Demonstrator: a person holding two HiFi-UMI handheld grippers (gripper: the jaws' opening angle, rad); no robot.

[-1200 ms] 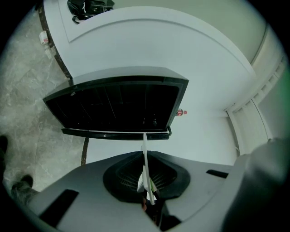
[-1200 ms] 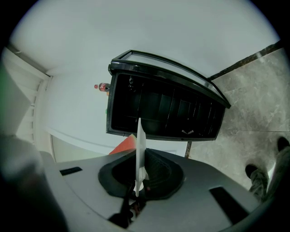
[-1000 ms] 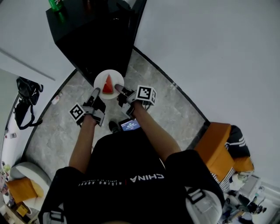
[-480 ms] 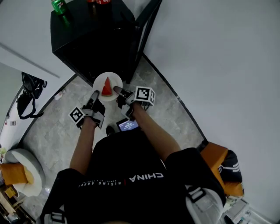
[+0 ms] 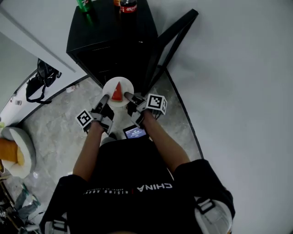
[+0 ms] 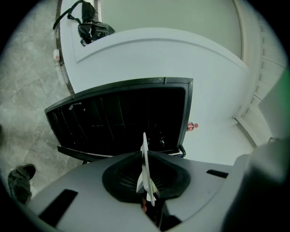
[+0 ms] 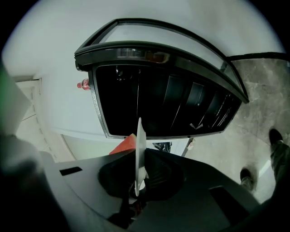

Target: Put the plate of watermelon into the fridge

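Note:
A white plate (image 5: 110, 87) with a red watermelon wedge (image 5: 117, 92) hangs in front of the small black fridge (image 5: 114, 43), whose door (image 5: 171, 43) stands open to the right. My left gripper (image 5: 102, 103) is shut on the plate's left rim and my right gripper (image 5: 131, 99) is shut on its right rim. In the left gripper view the plate (image 6: 144, 158) shows edge-on between the jaws of the left gripper (image 6: 146, 183), with the dark fridge interior (image 6: 118, 120) ahead. In the right gripper view the right gripper (image 7: 137, 179) pinches the plate's edge (image 7: 139, 149), and the wedge (image 7: 124, 146) shows beside it.
A green bottle (image 5: 84, 4) and a cola bottle (image 5: 129, 6) stand on top of the fridge. A black bag (image 5: 40, 78) lies on the floor at the left by the white wall. A round seat with an orange cushion (image 5: 13, 153) is at the far left. A white wall runs along the right.
The person has turned and stepped closer to the fridge, which now sits more centred with its open door at the right. Both grippers still hold the plate.

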